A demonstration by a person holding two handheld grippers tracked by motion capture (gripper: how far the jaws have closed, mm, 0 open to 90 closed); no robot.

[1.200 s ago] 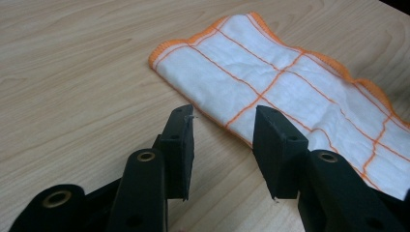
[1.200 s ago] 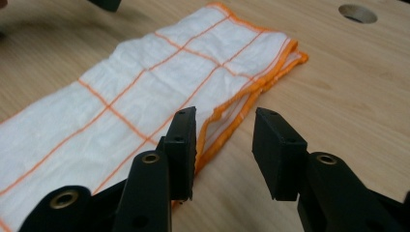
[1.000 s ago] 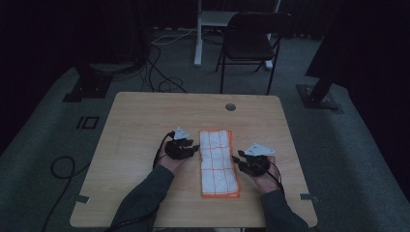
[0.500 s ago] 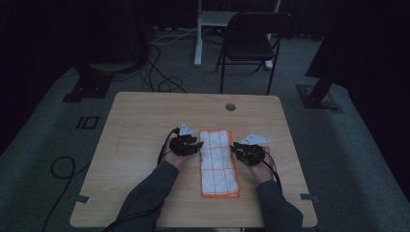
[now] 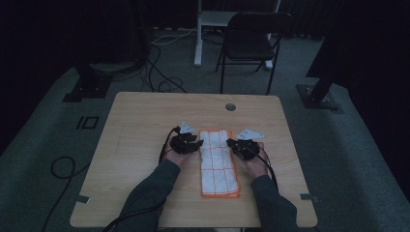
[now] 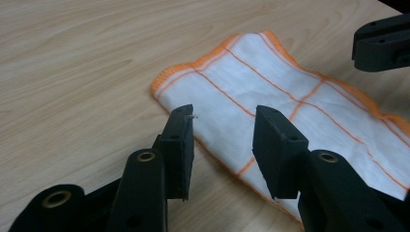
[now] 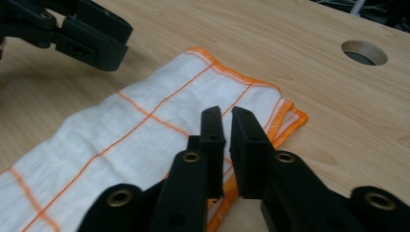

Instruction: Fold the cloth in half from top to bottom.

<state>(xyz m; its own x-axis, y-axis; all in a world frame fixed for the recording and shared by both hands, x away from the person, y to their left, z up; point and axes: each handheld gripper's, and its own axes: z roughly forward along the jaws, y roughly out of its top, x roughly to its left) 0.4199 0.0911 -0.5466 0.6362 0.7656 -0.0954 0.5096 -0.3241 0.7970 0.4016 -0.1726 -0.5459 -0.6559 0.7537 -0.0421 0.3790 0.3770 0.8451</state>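
Note:
A folded white cloth (image 5: 220,162) with orange grid lines and an orange hem lies lengthwise on the wooden table (image 5: 145,121). My left gripper (image 5: 196,142) is at its far left edge. In the left gripper view its jaws (image 6: 222,116) stand open, straddling the cloth (image 6: 290,92) near the corner without pinching it. My right gripper (image 5: 232,143) is at the far right edge. Its jaws (image 7: 226,112) have just been closing and are shut to a slim slit over the cloth's hem (image 7: 285,113), with no fold visibly caught between them.
A round cable hole (image 5: 230,107) sits in the table beyond the cloth. A dark chair (image 5: 251,38) stands behind the table, and cables lie on the floor to the left. Bare tabletop lies on both sides of the hands.
Both hands have moved inward to the cloth's far end. The right gripper slid left onto the right edge and its jaws closed. The cloth has not moved.

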